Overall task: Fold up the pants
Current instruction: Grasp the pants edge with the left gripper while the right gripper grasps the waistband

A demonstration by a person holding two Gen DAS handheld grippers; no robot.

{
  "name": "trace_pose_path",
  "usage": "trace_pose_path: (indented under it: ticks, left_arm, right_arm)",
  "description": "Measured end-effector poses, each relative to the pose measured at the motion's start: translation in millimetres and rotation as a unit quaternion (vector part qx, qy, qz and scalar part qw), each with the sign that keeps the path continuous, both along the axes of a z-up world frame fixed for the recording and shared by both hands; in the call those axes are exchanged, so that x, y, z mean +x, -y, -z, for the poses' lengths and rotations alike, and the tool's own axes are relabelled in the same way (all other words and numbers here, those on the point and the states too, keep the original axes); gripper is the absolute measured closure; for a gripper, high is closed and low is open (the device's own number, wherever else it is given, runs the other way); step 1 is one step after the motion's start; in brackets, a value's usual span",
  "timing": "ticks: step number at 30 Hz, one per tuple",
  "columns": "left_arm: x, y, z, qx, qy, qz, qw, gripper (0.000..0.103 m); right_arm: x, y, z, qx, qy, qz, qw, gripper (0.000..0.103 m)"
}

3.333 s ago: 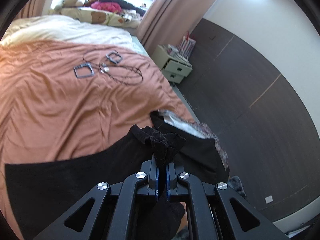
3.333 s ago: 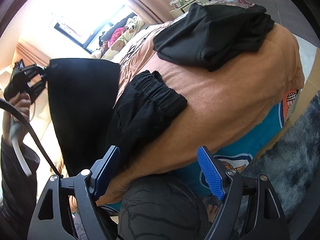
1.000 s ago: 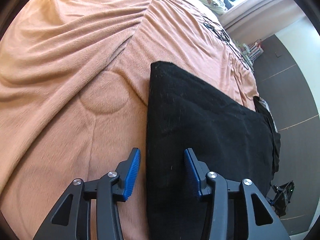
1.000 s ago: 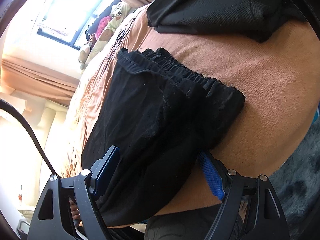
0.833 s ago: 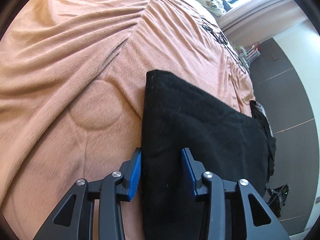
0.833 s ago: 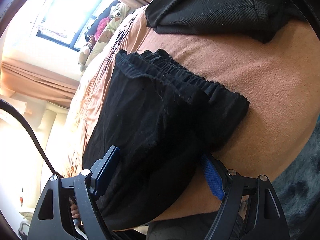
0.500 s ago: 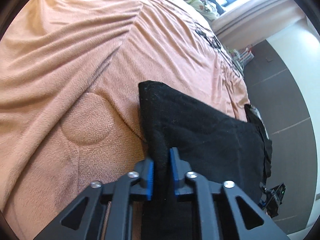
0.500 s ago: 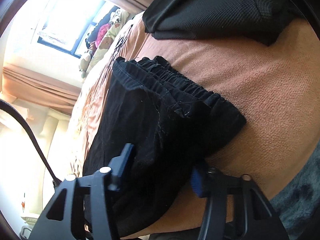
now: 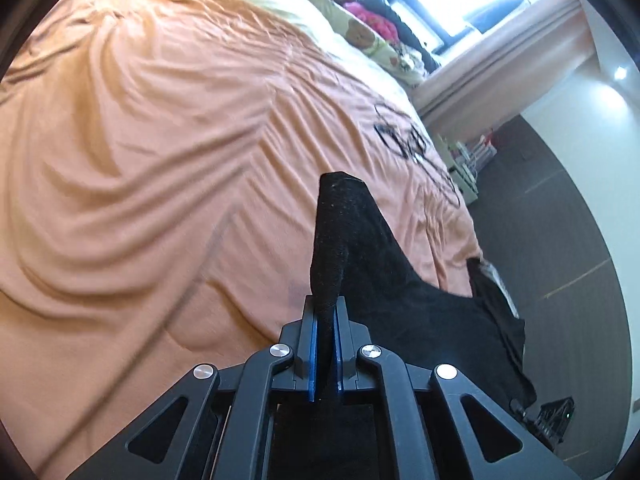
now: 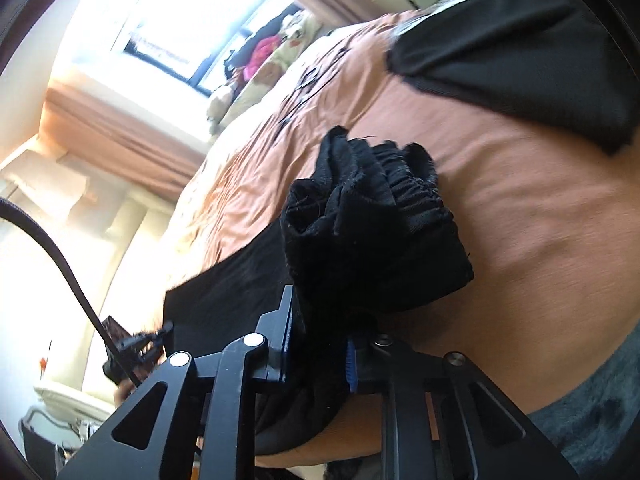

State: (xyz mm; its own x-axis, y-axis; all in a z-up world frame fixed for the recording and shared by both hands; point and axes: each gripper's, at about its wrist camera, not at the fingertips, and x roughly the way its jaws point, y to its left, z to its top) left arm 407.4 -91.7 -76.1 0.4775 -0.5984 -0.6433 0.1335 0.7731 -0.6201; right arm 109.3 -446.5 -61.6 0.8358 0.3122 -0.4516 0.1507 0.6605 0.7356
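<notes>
Bedroom, bright window behind; orange bedspread covers wide bed. Black pants lie across bed's near edge, long axis running from leg hem to elastic waistband. Left gripper pinches hem corner, cloth peaking up. Right gripper, jaws just closing, clamps bunched waistband end. Fabric looks soft, light, limp; likely sags between grips, best held at corners.

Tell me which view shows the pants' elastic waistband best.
The right wrist view: the gathered elastic waistband sits bunched just ahead of the right gripper, which clamps the pants. The left wrist view shows only plain black cloth pinched in the left gripper, no waistband.
</notes>
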Motion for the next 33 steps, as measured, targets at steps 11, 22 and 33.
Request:
trace_pose_path:
  ticks: [11,22,33]
  left_arm:
    - [14.3,-98.0,-16.1,0.022,0.009,-0.046,0.9986,0.097]
    - [20.0,-166.7,-11.1,0.012,0.01,-0.078,0.9968,0.097]
    - [20.3,-201.8,-2.0,0.022,0.005,-0.088,0.9959,0.094]
  right_arm:
    - [38.7,-82.5,4.6,-0.007,-0.009,-0.069,0.998,0.086]
    - [93.4,-141.5,-3.4,-0.024,-0.023,-0.097,0.995,0.086]
    - [118.3,-175.0,-4.0,-0.061,-0.072,-0.107,0.99,0.083]
